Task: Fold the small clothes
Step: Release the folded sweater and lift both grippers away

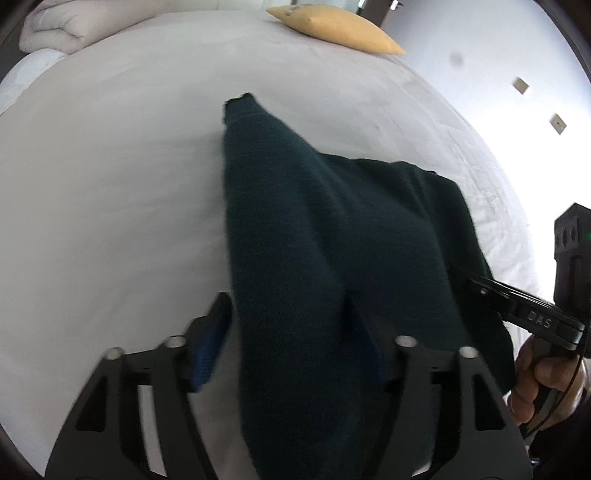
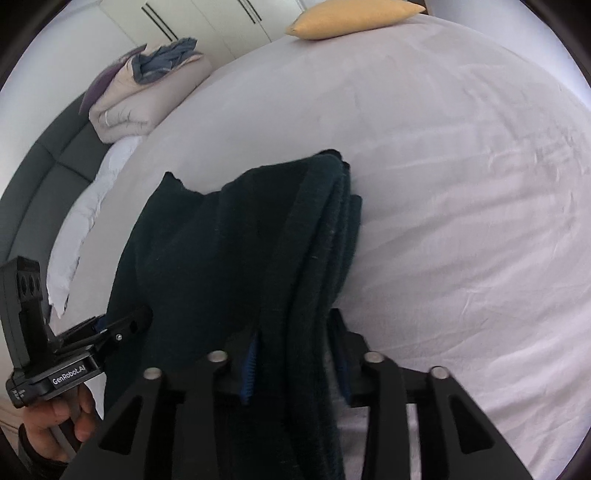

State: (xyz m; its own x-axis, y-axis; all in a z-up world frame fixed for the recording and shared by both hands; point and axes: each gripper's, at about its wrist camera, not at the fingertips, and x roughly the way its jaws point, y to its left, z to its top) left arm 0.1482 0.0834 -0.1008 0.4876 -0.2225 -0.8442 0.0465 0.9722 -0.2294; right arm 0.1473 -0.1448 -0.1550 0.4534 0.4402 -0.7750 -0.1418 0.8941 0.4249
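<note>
Your left gripper (image 1: 288, 325) stands spread around the dark green sweater (image 1: 332, 229) on the white bed (image 1: 110, 166); your right gripper's (image 2: 291, 343) jaws sit parted, sweater folds between.

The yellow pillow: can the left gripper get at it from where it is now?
Probably not without moving far. The pillow lies at the far edge of the bed, while the left gripper is low, with the dark sweater draped between its fingers.
</note>
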